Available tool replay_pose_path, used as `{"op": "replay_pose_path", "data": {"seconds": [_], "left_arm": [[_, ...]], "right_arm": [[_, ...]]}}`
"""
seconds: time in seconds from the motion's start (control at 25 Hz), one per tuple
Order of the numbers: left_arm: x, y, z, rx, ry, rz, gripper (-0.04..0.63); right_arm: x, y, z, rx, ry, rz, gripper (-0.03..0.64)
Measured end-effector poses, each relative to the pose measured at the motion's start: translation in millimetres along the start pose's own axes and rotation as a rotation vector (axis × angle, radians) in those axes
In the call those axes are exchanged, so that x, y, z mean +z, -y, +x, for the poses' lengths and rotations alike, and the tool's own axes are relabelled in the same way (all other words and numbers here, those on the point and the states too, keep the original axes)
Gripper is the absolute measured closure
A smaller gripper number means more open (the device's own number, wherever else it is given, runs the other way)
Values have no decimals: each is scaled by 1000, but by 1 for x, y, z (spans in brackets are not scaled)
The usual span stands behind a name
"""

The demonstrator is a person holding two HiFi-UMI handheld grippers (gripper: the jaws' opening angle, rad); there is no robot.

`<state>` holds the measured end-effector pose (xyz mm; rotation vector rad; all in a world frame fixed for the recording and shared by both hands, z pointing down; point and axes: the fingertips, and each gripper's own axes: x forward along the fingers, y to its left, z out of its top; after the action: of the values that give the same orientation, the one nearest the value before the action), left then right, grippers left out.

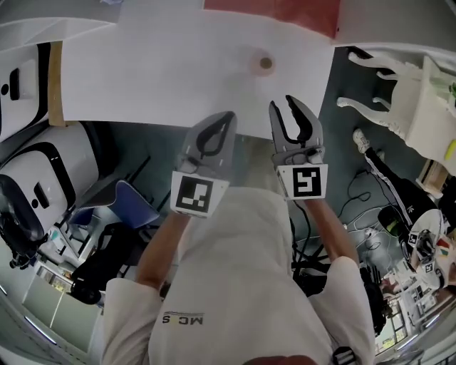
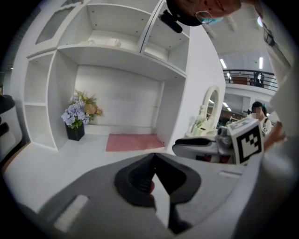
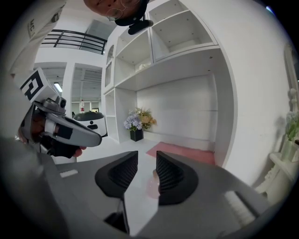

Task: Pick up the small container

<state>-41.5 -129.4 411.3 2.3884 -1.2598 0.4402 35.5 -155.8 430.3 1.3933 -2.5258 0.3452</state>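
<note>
Since the small container (image 1: 266, 64) stands untouched on the white surface (image 1: 157, 71), the pick-up has, by my reading, not begun in earnest. It is a pale pinkish pot with a darker top, upright and alone, in the far right part of the surface, with a pink mat (image 1: 274, 13) beyond it towards the back wall. Nothing is lifted. The approach, the closing of a grip and the raising are all left to do.

Nearest to it is the right gripper (image 1: 282, 103), held above the near edge of the surface and aimed roughly at the container, with a clear stretch of bare white between them. In the right gripper view its fingers (image 3: 170, 179) stand apart with an open gap. The container (image 3: 150, 183) shows through that gap, low down and close against the inner edge of the right-hand finger, but it sits farther off on the surface and neither pad presses on it. This gripper holds nothing.

To its left, the left gripper (image 1: 226, 115) hovers at about the same height, near the right one. Its fingers (image 2: 135, 179) meet at the tips, and I see nothing clamped between them. A small reddish patch low in the slit is too blurred to name.

Farther out, a pot of flowers (image 3: 138, 123) stands at the back of the shelf alcove.
</note>
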Motion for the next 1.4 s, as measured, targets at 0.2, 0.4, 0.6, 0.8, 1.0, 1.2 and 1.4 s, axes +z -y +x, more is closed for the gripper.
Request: {"op": "replay_pose_path", "data": {"seconds": [0.2, 0.4, 0.6, 0.8, 1.0, 1.2, 1.4], "left_arm": [[-17, -18, 16, 5, -7, -10, 597], [-35, -32, 33, -5, -7, -11, 597], [-52, -42, 49, 4, -22, -12, 597], [-65, -47, 54, 2, -31, -10, 597], [-81, -54, 59, 2, -54, -20, 597], [-96, -55, 63, 3, -75, -22, 597], [-105, -57, 66, 5, -86, -28, 597]], "right_arm": [[-25, 5, 28, -18, -17, -24, 470], [-44, 13, 55, -60, 3, -36, 457], [-70, 27, 77, -93, 24, -39, 443], [-93, 30, 93, -101, 9, -40, 431], [-107, 34, 108, -104, 5, -31, 431], [-115, 40, 115, -107, 16, -32, 433], [-115, 38, 119, -95, 48, -81, 491]]}}
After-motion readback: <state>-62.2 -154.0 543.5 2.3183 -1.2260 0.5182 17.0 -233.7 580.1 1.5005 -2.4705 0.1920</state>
